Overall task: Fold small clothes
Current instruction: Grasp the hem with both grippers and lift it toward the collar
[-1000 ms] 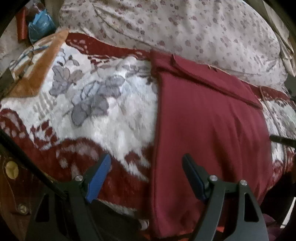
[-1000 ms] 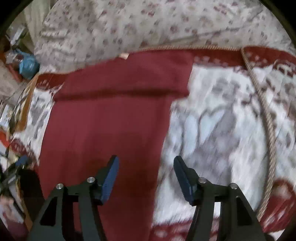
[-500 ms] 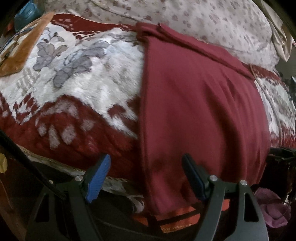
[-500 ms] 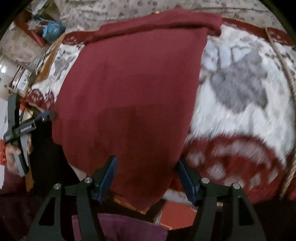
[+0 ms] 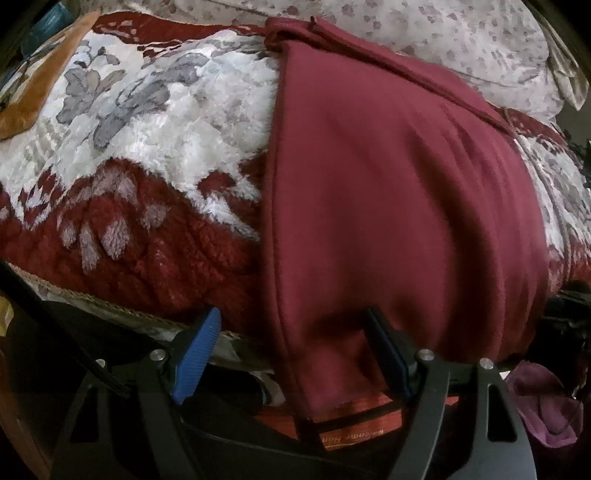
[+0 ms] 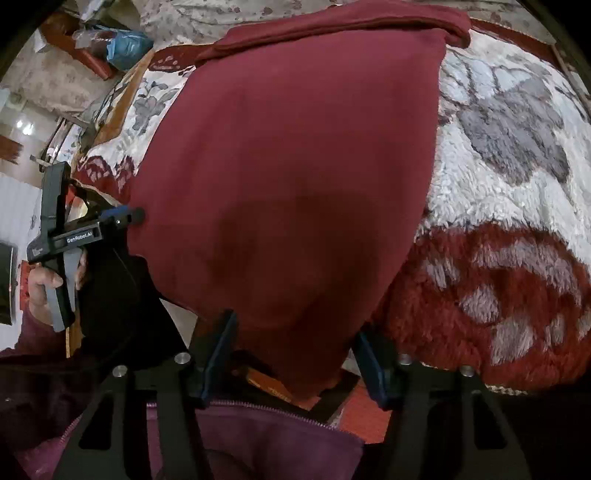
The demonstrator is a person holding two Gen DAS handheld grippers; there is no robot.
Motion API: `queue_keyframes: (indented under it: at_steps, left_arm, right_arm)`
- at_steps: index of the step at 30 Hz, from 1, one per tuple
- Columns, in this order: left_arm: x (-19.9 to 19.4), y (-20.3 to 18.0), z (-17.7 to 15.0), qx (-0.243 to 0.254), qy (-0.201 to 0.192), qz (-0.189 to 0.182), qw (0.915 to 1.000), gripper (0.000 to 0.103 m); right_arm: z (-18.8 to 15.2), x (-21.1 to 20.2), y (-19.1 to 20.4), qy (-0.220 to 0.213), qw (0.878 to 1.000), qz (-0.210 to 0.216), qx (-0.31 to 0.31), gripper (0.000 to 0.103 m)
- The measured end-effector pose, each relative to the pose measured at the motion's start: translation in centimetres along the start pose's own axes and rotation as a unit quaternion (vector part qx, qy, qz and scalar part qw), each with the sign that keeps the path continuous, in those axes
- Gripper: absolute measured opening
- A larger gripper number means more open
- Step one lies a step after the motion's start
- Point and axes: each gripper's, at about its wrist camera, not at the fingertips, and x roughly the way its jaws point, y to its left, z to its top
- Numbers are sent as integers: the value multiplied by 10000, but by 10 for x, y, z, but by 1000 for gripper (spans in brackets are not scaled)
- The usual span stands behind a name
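A: Left hand-held gripper (image 5: 291,356) stands open, its jaws straddling the near left corner of the maroon garment (image 5: 399,206) where the cloth hangs over the bed edge. Pads not pressing the fabric, so nothing is held.

B: Right hand-held gripper (image 6: 291,360)?

A: Jaws closing, the garment's near right corner between them. Pads do not yet pinch the cloth as far as I can see.

B: Where does the garment lie?

A: Spread lengthwise on the fleece blanket (image 5: 155,158), far end folded over into a band near the flowered sheet (image 5: 424,26), near hem draped off the bed edge.

B: Change against a second ago?

A: Both views then looked across the middle of the garment, the jaws over flat cloth. Both have since come down to the near hem, one at each corner. In the right view the left tool and the person's hand (image 6: 48,280) now show beside the garment's left edge.

B: Meaning for the task?

A: My reading: the set-up for the lengthwise fold is done, and the grasp of both hem corners comes next, then a lift toward the far end.

B: Risk?

A: Hanging hem is slack; a pad may catch only one layer.
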Motion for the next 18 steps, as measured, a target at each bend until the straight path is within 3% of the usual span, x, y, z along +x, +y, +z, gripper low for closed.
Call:
queue_keyframes:
  at_steps: [8,12,13,15,16,18]
  left_arm:
    - [2,-3,-1,8,-8,27,10000,78]
    - [4,-3,0,-19,28,-27,10000,78]
    - [5,-3,0,-9,51,-41,10000,78]
    - [6,-4,-1,22,59,-50,10000,71]
    - [4,-3,-1,37,54,-34,10000,61]
    - [1,0,-2,16,36,-41,10000,45]
  right_arm:
    - [-2,3,7,-35,9998,-21,-177,67]
    - [-5,11,9,143,9996,58,-229,67]
    - [-6,15,9,192,9995,95,-241,63]
    - [-7,21,8,199,9993,107,-291,37]
    - [-7,24,7,208,9994,42,-274,21]
    - [-5,23,2,188,9997,69,-146,13]
